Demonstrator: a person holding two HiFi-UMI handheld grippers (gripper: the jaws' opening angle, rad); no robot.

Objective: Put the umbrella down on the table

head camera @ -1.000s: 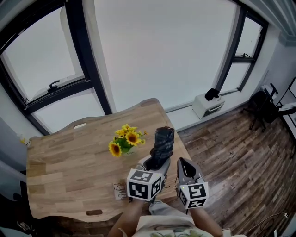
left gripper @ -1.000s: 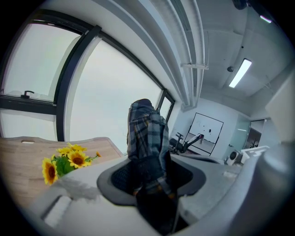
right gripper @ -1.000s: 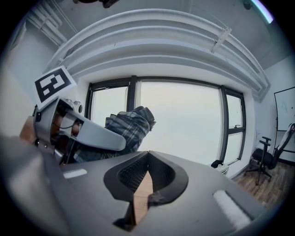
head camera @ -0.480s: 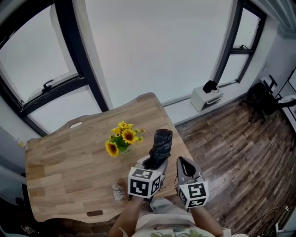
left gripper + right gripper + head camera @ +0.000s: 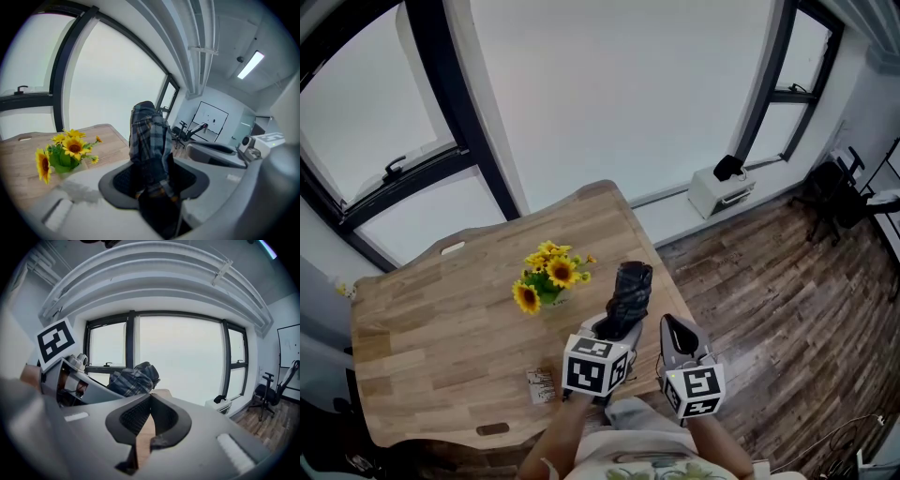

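The left tool [image 5: 152, 180] clamps the near end of the folded plaid umbrella [image 5: 149, 136], which is tilted up over the counter [image 5: 441, 309] beside the sunflowers [image 5: 546, 281]. The right tool [image 5: 150, 397] is closed and empty. The umbrella is probably light, soft cloth over a stiff core, best gripped at the firm end.
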